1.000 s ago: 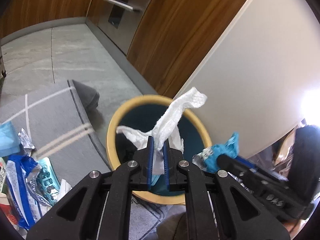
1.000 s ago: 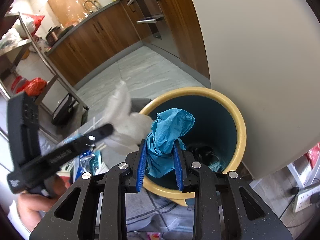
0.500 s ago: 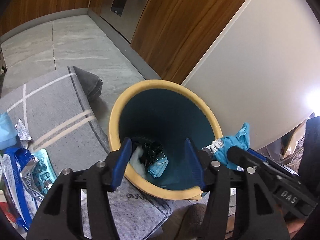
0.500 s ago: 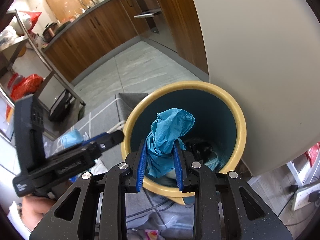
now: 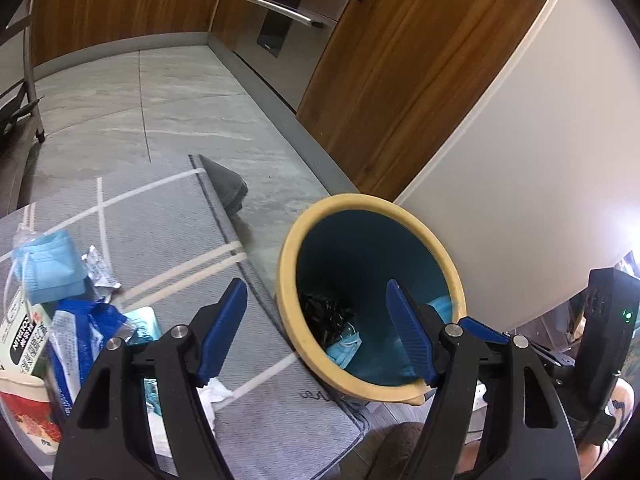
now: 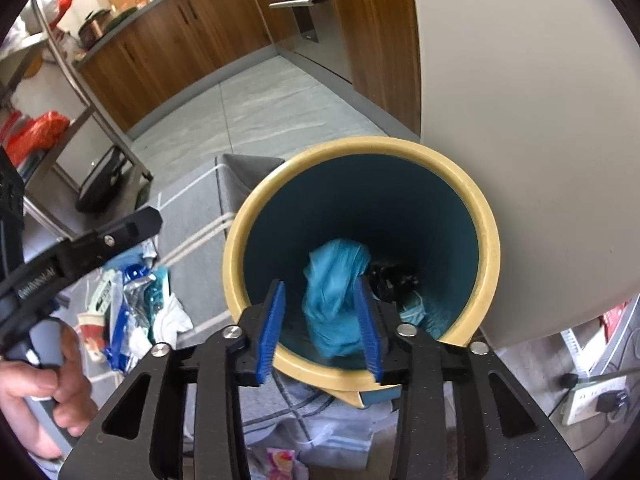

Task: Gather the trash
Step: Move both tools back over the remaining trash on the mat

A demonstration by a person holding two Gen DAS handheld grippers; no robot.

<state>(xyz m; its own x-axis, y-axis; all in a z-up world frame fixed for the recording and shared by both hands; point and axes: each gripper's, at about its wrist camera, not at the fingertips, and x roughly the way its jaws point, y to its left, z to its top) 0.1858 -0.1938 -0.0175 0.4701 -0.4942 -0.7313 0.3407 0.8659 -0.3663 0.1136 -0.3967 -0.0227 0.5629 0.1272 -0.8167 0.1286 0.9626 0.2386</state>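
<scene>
A teal bin with a yellow rim [image 5: 288, 264] [image 6: 490, 240] stands on the floor by a white cabinet. Black trash [image 5: 326, 314] and a blue mask [image 5: 344, 350] lie at its bottom. My left gripper [image 5: 316, 332] is open and empty above the bin's near rim. My right gripper [image 6: 322, 332] is open over the bin mouth; the crumpled blue wrapper [image 6: 334, 296] sits loose between its spread jaws. More trash lies on the grey rug [image 5: 168, 220]: a blue mask [image 5: 48, 272], a blue packet [image 5: 76, 340], a red cup [image 5: 24, 408].
Wooden cabinets and an oven [image 5: 288, 12] line the back. A white cabinet [image 6: 520, 120] stands right behind the bin. A metal rack [image 6: 80, 92] is at the left; a power strip [image 6: 588, 400] lies on the floor at the right.
My left gripper opened and dropped the white tissue into the bin, then swung left. My right gripper opened and let go of the blue wrapper over the bin.
</scene>
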